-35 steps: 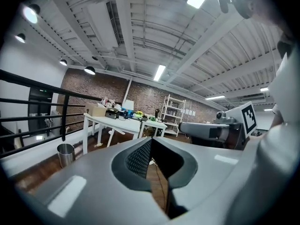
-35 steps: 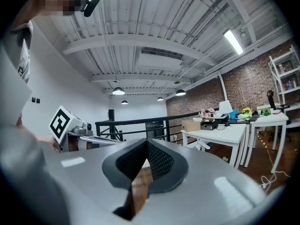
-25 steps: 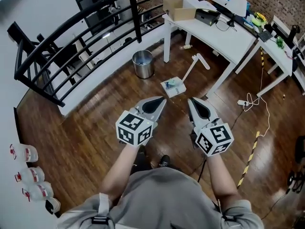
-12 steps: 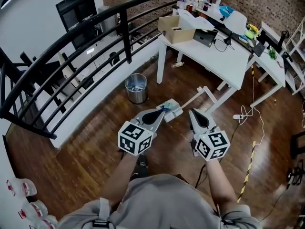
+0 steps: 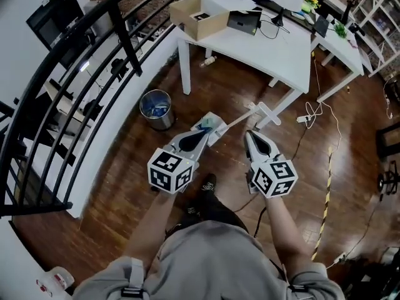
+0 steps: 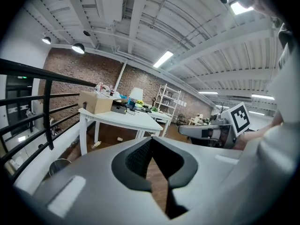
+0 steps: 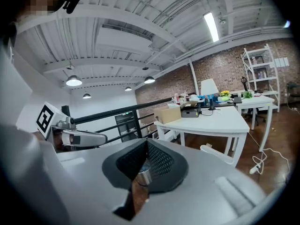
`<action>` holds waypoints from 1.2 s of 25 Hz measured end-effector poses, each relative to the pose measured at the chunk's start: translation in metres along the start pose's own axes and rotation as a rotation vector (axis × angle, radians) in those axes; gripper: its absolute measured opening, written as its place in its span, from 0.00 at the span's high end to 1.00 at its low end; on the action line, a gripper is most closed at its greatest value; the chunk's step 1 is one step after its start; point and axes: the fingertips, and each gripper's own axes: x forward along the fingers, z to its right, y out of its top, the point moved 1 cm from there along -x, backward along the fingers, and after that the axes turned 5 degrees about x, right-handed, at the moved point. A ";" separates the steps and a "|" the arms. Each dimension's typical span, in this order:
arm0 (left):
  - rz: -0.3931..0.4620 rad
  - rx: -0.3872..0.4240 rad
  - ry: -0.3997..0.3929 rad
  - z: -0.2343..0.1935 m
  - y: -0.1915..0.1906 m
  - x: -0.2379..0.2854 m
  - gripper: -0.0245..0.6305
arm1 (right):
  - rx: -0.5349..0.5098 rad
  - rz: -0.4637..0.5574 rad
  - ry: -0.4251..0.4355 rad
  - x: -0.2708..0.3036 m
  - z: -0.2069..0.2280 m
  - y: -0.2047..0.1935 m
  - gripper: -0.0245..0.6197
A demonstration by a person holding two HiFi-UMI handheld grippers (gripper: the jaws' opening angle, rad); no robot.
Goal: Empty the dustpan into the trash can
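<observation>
the dustpan lies loaded on the floor near the trash can, so the carry looks short. the left tool and right tool hover over it, both pressed together and empty, likely lining up for its long handle.

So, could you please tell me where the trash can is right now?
In the head view the trash can stands on the floor, upper left, between the black railing and the dustpan.

Glossy wood floor, shiny metal trash can (dustpan: smooth white plastic).
</observation>
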 end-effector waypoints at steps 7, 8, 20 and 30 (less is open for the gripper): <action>-0.057 0.040 -0.077 -0.017 0.006 0.078 0.96 | 0.101 -0.041 -0.097 0.055 0.078 -0.023 0.96; -0.072 0.040 -0.083 -0.019 0.006 0.086 0.96 | 0.112 -0.060 -0.109 0.061 0.088 -0.030 0.96; -0.223 0.099 -0.173 -0.059 -0.019 0.170 0.96 | 0.270 -0.190 -0.317 0.117 0.179 -0.098 0.71; -0.381 0.081 -0.279 -0.070 -0.049 0.173 0.96 | 0.368 -0.140 -0.502 0.161 0.232 -0.113 0.48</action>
